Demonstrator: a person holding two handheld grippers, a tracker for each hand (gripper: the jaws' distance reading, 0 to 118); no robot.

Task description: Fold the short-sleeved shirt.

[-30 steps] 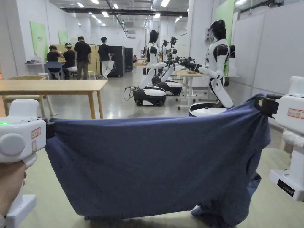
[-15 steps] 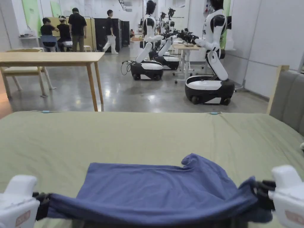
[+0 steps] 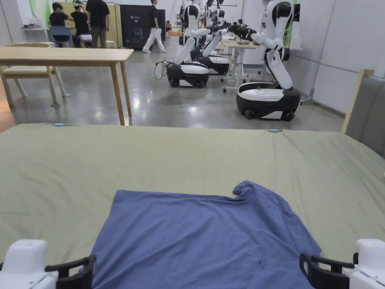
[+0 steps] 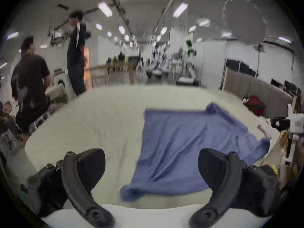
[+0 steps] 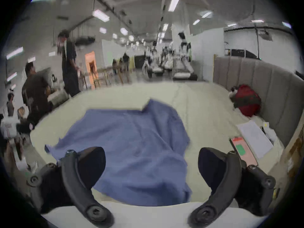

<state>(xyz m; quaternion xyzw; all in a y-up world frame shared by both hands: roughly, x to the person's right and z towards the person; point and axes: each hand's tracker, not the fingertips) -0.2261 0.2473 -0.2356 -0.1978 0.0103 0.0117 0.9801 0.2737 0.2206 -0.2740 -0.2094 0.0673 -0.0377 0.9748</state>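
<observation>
shirt (image 3: 203, 237) lies flat on bed (image 3: 56, 169); both grippers' fingers (image 4: 85, 167) released; smoothing the right-side bunching should precede folding.

The short-sleeved shirt (image 3: 195, 237) is blue, of plain cloth without pattern. It lies spread out and mostly flat on the green bed cover (image 3: 188, 158), in the part of the cover nearest to the camera. Its far edge runs straight across the cover. At the far right corner one sleeve (image 3: 250, 190) sticks out, a little bunched. The right side has soft wrinkles and folds; the left side is smoother. Its near corners are slightly curled.
</observation>
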